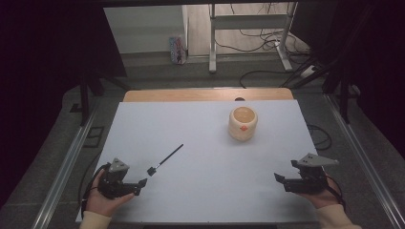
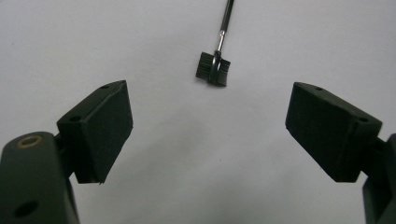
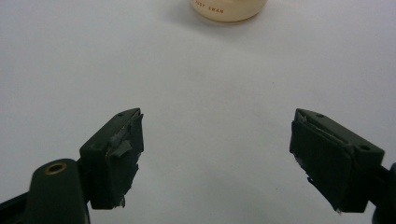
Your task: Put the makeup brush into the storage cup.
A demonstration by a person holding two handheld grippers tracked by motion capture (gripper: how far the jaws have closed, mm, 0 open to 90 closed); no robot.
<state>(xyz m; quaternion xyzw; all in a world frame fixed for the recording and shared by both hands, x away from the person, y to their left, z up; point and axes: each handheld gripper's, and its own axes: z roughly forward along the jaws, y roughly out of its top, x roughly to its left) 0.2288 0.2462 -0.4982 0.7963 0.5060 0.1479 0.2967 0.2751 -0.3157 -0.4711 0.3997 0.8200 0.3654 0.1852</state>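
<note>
A thin black brush (image 1: 165, 160) lies flat on the white table (image 1: 205, 200), its bristled head nearest me. In the left gripper view the brush head (image 2: 212, 69) sits just beyond the wide-apart jaws. My left gripper (image 1: 142, 182) is open, low at the front left, a short way behind the brush head. A cream, wood-coloured cup (image 1: 243, 123) stands upright at the back right of centre; its base (image 3: 228, 9) shows at the top of the right gripper view. My right gripper (image 1: 278, 178) is open near the front right, with bare table between its jaws.
The white sheet covers a wooden table whose far edge (image 1: 205, 94) shows behind the cup. Metal rails (image 1: 67, 167) run along both sides. Beyond the table are a desk frame (image 1: 248, 28), floor cables and a small carton (image 1: 177, 50).
</note>
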